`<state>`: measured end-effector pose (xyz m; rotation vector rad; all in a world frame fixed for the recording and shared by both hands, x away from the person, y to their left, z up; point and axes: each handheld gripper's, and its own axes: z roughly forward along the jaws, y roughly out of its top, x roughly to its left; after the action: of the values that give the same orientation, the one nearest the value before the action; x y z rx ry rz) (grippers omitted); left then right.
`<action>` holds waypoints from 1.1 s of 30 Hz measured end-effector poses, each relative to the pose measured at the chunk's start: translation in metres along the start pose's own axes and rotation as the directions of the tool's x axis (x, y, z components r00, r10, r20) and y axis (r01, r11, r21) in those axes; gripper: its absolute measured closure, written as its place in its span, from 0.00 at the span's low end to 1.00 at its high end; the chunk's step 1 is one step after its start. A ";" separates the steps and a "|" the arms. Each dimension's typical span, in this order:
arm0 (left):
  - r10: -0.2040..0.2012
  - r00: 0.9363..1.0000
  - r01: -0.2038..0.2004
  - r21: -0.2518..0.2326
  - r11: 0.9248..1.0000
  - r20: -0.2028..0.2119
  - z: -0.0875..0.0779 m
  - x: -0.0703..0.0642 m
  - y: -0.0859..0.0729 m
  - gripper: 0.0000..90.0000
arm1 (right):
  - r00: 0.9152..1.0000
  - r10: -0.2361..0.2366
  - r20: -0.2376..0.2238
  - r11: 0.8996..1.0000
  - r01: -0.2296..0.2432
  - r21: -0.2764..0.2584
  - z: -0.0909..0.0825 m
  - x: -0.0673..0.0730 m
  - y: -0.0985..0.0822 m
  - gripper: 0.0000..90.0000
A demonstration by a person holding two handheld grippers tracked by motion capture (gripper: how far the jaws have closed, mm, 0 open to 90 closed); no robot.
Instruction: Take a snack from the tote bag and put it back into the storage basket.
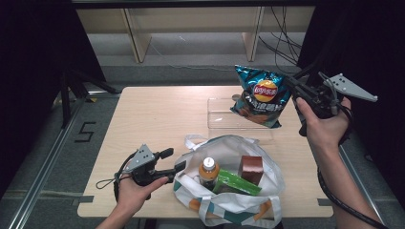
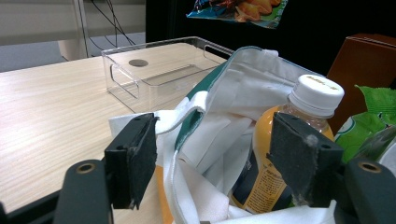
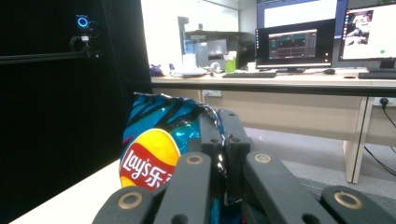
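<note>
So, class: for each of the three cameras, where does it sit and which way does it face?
High view: above the table, looking forward and down; both forearms and grippers show.
Left gripper view: rides the left gripper, open jaws facing the tote bag and bottle.
Right gripper view: rides the right gripper, shut on the chip bag, facing desks.
Shared: the chip bag appears in all views.

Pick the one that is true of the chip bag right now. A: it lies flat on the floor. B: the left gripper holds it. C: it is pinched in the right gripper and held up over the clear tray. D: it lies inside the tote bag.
C: the right gripper is shut on the chip bag, which hangs above the clear tray.
</note>
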<state>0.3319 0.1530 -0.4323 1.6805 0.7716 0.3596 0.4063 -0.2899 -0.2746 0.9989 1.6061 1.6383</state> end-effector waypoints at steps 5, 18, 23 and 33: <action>-0.018 1.000 0.018 -0.001 1.000 -0.005 0.000 -0.001 0.000 0.35 | 1.000 0.005 0.001 1.000 -0.005 0.001 0.003 -0.002 -0.001 1.00; -0.002 1.000 0.002 -0.001 1.000 -0.005 0.000 0.001 0.000 0.35 | 1.000 -0.009 0.017 1.000 0.009 0.011 0.013 -0.005 -0.003 1.00; -0.001 1.000 0.001 -0.002 1.000 -0.005 0.000 0.001 0.000 0.35 | 1.000 -0.009 0.022 1.000 0.009 0.000 0.017 -0.007 -0.003 1.00; 0.006 1.000 -0.006 -0.010 1.000 -0.003 0.000 0.001 0.000 0.35 | 0.999 -0.017 0.040 1.000 0.017 0.010 0.023 -0.013 -0.004 1.00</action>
<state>0.3330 0.1535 -0.4324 1.6737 0.7655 0.3699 0.4324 -0.2884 -0.2803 1.0142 1.5929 1.5912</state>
